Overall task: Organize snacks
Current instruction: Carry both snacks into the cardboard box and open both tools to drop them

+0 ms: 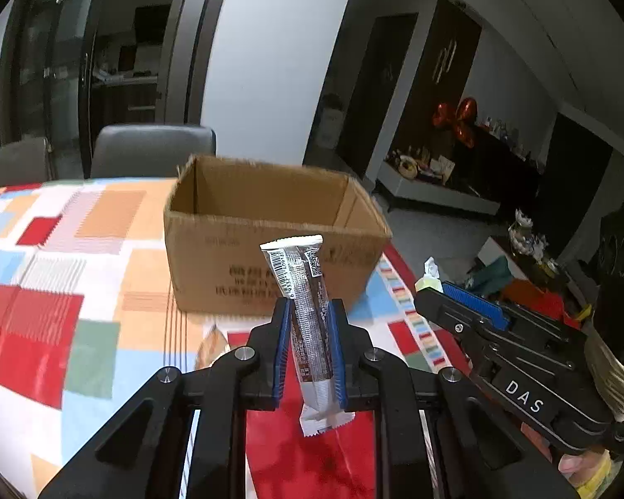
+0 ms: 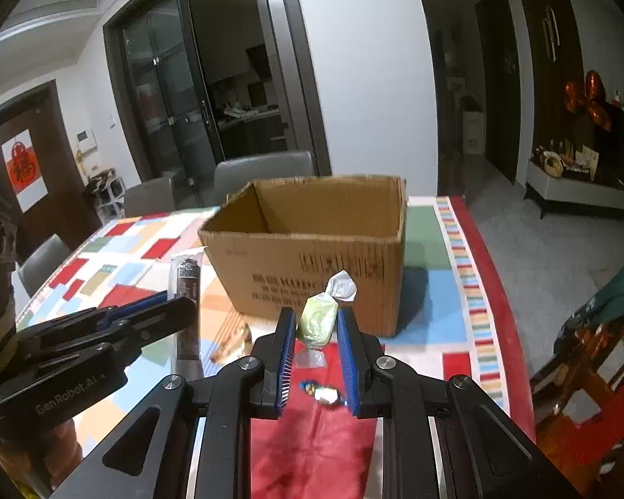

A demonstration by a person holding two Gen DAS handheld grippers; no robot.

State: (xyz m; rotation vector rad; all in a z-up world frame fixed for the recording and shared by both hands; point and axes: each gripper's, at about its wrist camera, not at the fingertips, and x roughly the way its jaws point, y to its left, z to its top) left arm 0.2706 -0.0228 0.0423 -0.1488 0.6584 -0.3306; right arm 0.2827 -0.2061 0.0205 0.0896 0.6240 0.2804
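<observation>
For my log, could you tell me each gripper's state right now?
Left gripper: closed on the brown snack stick.
Right gripper: closed on the green wrapped candy.

The right gripper [image 1: 457,291] carries the white letters "DAS" along its black body, seen from the left wrist. The left gripper [image 2: 179,312] carries "GenRobot.AI" on its body, seen from the right wrist. The cardboard box [image 1: 270,266] has dark print on its near wall, and the snack stick [image 1: 308,316] a barcode and small digits, none legible.
</observation>
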